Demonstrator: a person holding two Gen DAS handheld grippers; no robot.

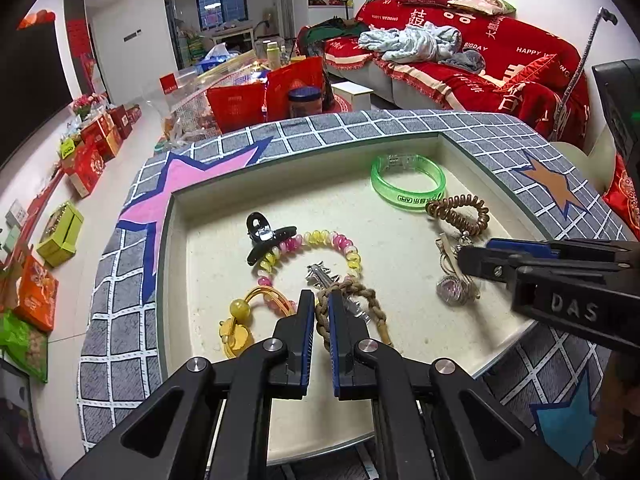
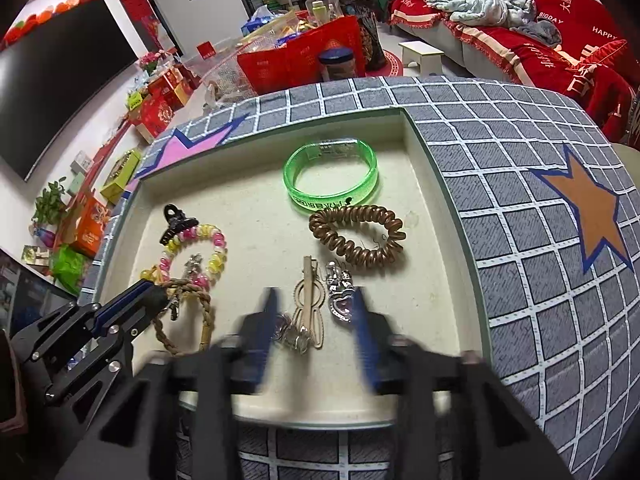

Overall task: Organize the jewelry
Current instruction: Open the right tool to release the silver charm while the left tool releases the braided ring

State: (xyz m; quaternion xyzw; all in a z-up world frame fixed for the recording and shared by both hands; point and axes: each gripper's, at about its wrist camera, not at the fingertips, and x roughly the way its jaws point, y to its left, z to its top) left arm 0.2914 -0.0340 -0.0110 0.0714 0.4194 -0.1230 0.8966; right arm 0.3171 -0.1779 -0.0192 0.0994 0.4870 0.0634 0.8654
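Jewelry lies on a cream tray point(image 1: 208, 248) point(image 2: 248, 216). My left gripper point(image 1: 321, 300) point(image 2: 158, 294) is shut on a brown braided cord bracelet point(image 1: 368, 300) point(image 2: 206, 308). A silver hair clip point(image 1: 320, 274) lies under the cord. My right gripper point(image 2: 314, 304) point(image 1: 464, 258) is open and blurred, its jaws either side of a gold clip point(image 2: 308, 300) and a silver heart pendant point(image 2: 340, 296). Further back lie a green bangle point(image 1: 408, 182) point(image 2: 332, 178), a brown spiral hair tie point(image 1: 460, 210) point(image 2: 358, 236), a pink-yellow bead bracelet point(image 1: 312, 248) point(image 2: 196, 252), a black claw clip point(image 1: 264, 236) point(image 2: 176, 222) and a yellow bead hair tie point(image 1: 244, 320).
The tray rests on a grey checked cloth with stars point(image 1: 120, 320) point(image 2: 540, 200). A red-covered sofa point(image 1: 480, 52) stands behind. Red bags and a jar point(image 1: 306, 100) sit beyond the table's far edge. Boxes point(image 1: 60, 232) line the floor at left.
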